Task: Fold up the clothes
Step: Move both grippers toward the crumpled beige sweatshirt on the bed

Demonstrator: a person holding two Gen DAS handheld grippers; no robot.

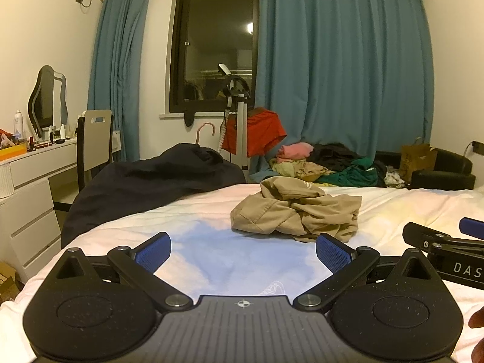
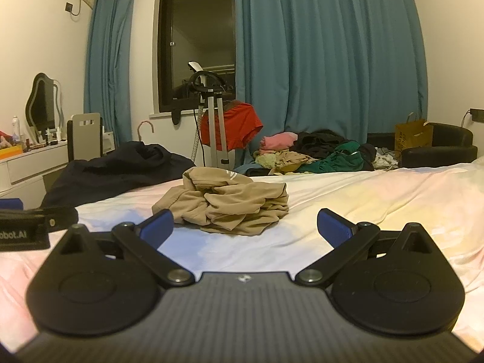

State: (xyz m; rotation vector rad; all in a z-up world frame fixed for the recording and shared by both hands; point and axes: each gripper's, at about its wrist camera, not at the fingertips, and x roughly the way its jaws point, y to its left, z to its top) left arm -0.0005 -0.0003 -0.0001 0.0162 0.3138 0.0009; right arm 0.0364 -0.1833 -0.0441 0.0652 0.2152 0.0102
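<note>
A crumpled tan garment point(image 1: 298, 213) lies in a heap on the white bed sheet point(image 1: 211, 242); it also shows in the right wrist view point(image 2: 225, 204). My left gripper point(image 1: 243, 252) is open and empty, low over the sheet, just short of the garment. My right gripper point(image 2: 245, 228) is open and empty, also just short of the garment, which lies ahead and slightly left. The right gripper shows at the right edge of the left wrist view point(image 1: 444, 242). The left gripper shows at the left edge of the right wrist view point(image 2: 27, 220).
A dark garment point(image 1: 145, 181) lies on the bed's far left corner. A pile of mixed clothes point(image 1: 329, 165) sits beyond the bed's far edge. A steamer stand with a red shirt point(image 1: 257, 130), a chair point(image 1: 96, 139) and a white dresser point(image 1: 30, 187) stand behind and left.
</note>
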